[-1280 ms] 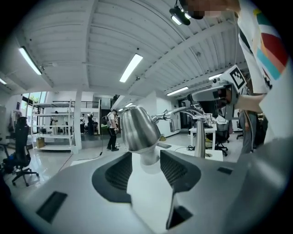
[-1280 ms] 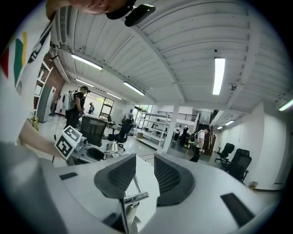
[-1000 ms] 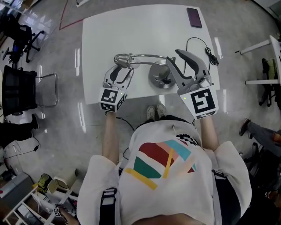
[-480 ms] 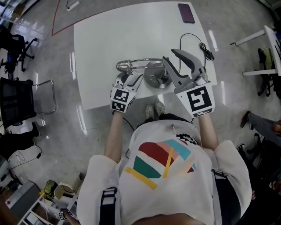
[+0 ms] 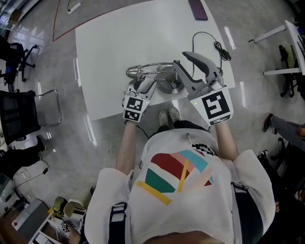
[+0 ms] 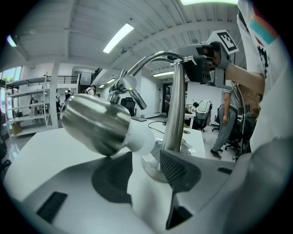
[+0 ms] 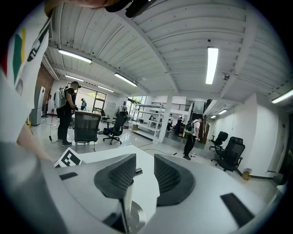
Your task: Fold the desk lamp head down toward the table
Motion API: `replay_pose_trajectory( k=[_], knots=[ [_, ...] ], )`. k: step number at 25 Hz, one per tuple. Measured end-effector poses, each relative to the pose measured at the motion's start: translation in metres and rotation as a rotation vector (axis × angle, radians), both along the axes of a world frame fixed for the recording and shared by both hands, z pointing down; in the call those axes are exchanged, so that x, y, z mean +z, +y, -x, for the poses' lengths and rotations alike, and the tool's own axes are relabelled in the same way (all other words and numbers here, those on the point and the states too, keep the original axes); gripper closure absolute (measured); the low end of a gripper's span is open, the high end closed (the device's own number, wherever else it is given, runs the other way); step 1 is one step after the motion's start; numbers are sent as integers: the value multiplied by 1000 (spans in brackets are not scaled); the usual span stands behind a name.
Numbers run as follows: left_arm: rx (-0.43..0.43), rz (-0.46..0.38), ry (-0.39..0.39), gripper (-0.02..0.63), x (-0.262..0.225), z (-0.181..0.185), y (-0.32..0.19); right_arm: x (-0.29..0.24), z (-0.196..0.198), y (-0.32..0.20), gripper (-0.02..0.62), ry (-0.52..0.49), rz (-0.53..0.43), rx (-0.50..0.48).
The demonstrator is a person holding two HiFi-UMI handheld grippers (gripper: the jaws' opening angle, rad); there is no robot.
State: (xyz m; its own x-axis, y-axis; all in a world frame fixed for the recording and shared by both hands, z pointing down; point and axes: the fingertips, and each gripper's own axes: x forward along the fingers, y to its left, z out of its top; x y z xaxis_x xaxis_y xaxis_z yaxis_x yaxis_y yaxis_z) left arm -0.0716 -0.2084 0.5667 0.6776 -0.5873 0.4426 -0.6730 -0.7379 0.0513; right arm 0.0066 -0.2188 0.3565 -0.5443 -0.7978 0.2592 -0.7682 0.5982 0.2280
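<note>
A chrome desk lamp stands near the front edge of the white table (image 5: 109,52), with its round base (image 5: 167,82) below the curved arm. The lamp head (image 6: 94,123) (image 5: 136,72) tilts down and to the left. Its white neck sits between the pad tips of my left gripper (image 6: 146,153) (image 5: 145,85), which is shut on it. My right gripper (image 5: 180,58) (image 7: 145,160) is shut on the top of the upright post (image 6: 174,109). In the right gripper view the post (image 7: 124,203) runs down along the left pad to the base (image 7: 136,219).
A dark phone (image 5: 198,9) lies at the table's far edge. The lamp's black cable (image 5: 214,45) coils at the right. Office chairs (image 5: 19,114) stand to the left. Another table (image 5: 286,28) and a person's leg (image 5: 286,128) are on the right.
My left gripper has moved right, toward the lamp's base, and lower, and the lamp head came with it. My right gripper has stayed on the post.
</note>
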Motion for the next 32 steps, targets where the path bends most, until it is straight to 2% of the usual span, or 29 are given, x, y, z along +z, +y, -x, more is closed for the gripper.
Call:
replay_pose_trajectory(
  k=[7,11,13,16,19,22,25,28,30,32],
  knots=[
    [34,28,-24,371,13,-16,0,3,1,1,471,-7,7,-10],
    [48,10,-21,371,11,-9,1,3,6,3,472,1,4,-7],
    [8,3,-5,371,12,2,0,3,4,6,472,3,3,-7],
    [-108,-11,-6,371,11,32,-3,3,-5,9,472,7,0,-13],
    [-142,-99,-39,371,-10,59,-3,2,-7,13,471,9,-7,-23],
    [-99,-218,-55,371,-45,73,-2,2,-1,16,472,10,-8,-41],
    [-14,-292,-90,371,-71,69,1,4,5,20,472,13,-3,-63],
    [31,-300,-130,377,-80,61,0,4,6,22,472,19,-9,-69],
    [32,-288,-148,474,-80,58,-1,4,6,22,472,13,-10,-68],
    [20,-272,-148,486,-80,58,-1,4,5,23,471,3,-7,-71]
  ],
)
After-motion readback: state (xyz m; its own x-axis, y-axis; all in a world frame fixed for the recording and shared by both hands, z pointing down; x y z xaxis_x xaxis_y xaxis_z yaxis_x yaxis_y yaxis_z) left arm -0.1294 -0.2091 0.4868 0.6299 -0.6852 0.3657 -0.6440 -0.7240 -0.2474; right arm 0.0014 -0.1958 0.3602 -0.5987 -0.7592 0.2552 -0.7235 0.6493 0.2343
